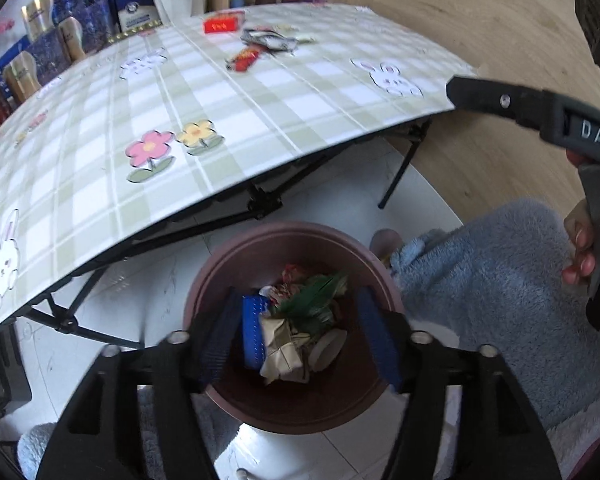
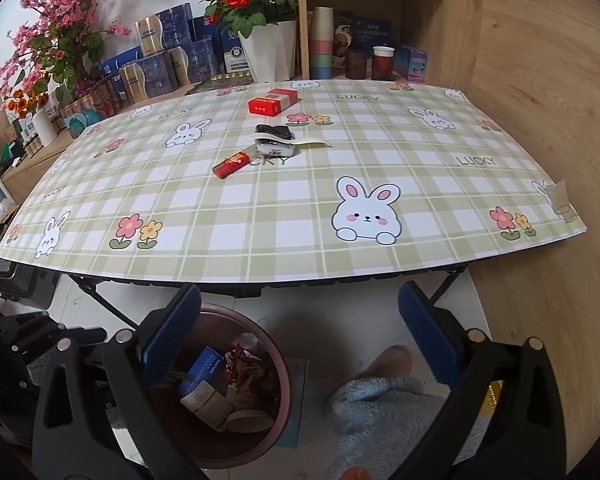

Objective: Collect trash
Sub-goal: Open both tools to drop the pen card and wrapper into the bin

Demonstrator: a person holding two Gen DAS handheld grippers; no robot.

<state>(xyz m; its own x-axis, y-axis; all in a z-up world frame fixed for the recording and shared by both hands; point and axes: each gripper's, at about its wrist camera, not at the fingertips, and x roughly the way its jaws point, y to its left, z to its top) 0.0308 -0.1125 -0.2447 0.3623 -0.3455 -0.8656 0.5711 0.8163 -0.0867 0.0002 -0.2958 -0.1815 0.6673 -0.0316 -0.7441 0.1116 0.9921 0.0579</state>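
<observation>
**Over the bin, jaws apart**

Down by the floor, the round dark-red plastic waste bin point(image 1: 296, 236) sits beside the folding table, just by a knee in fluffy blue fabric. It already holds a heap: a blue carton point(image 1: 254, 330), a crumpled beige paper wad point(image 1: 282, 350), a green-and-red wrapper point(image 1: 318, 300) and a white disc-like lid point(image 1: 328, 346). The left gripper point(image 1: 296, 336) hangs directly above the bin's mouth, its blue-padded jaws spread with nothing pressed between them; the blue carton shows between them but seems to lie down in the bin, though I can't be sure of that.

The right gripper point(image 2: 300, 344) waits off the near table edge, jaws wide and empty.

On the green-checked bunny tablecloth point(image 2: 260, 216) I count four pieces still out: one red cigarette-style box point(image 2: 272, 104), one dark crumpled foil packet point(image 2: 274, 138), one pale paper strip point(image 2: 310, 142) touching it, and one small red wrapper point(image 2: 232, 164) just beside it.

To do this step well, I'd say the left jaws should stay open and lift clear of the rim without clipping it, while the right one reaches for the nearest red wrapper, pinching it across its narrow sides so it doesn't skid on the slick cloth.
</observation>
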